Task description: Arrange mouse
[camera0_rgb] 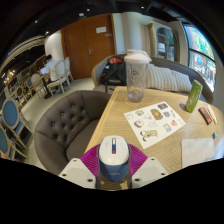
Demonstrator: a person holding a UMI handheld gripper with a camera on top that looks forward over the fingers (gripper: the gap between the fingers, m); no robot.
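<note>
A furnished living room with a wooden door at the back and a bright window to one side surrounds a light wooden table [120,125], and the work happens at its near edge. Closest of all, the tongs [113,172] show their two white fingers, and the white computer mouse [113,155] sits between the magenta pads [93,158], which lie against both of its flanks. The tongs look narrowed onto the mouse, holding it; whether it is lifted or resting on the table I cannot tell, since its underside is hidden.

Just beyond the mouse lies a printed sheet with coloured pictures [156,121], flat on the table. To the side of that sheet, further along, stand a green bottle [194,96] and a small dark object [205,115] near it, while a white sheet of paper [198,149] rests nearer the table's edge. Beyond the printed sheet a large clear pitcher with a lid [136,75] stands upright. Beside the table is a grey tufted armchair [64,125], and chairs [58,82] stand deeper in the room.

As a judgement, the task is in its middle part: the mouse appears gripped, but no final spot shows yet. What is left seems to be carrying it to its place on the table, setting it straight, and letting go
</note>
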